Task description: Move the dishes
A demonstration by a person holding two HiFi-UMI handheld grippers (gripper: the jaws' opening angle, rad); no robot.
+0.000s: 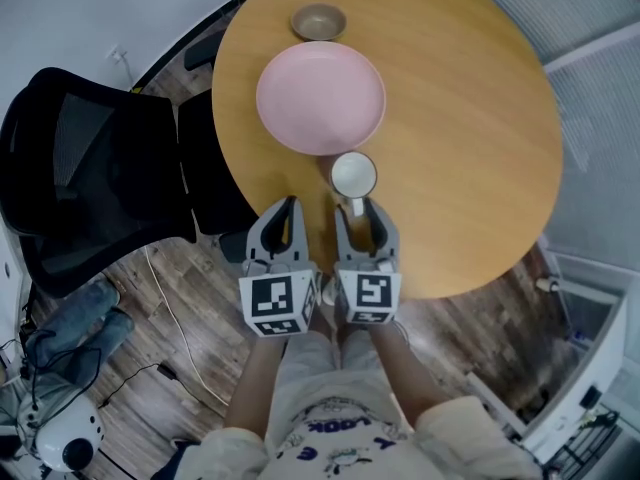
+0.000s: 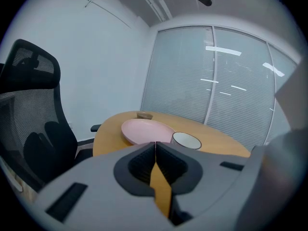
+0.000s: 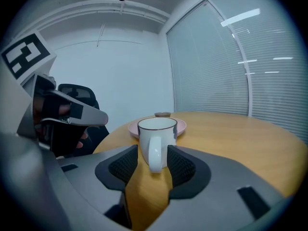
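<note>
A white mug point(image 1: 353, 176) point(image 3: 156, 131) stands on the round wooden table point(image 1: 470, 118) near its front edge, handle toward me. My right gripper point(image 1: 355, 206) point(image 3: 153, 155) is open with the mug's handle between its pads; table shows in the gap on the handle's left. A pink plate point(image 1: 320, 98) point(image 2: 144, 130) lies just behind the mug, and a small brown bowl point(image 1: 318, 21) point(image 2: 144, 115) sits beyond it. My left gripper point(image 1: 290, 203) point(image 2: 155, 146) is shut on nothing, at the table's edge beside the right one.
A black mesh office chair point(image 1: 90, 168) stands left of the table, close to my left gripper. Cables run over the wooden floor point(image 1: 170, 318) below it. Window blinds point(image 2: 211, 76) close off the far side of the room.
</note>
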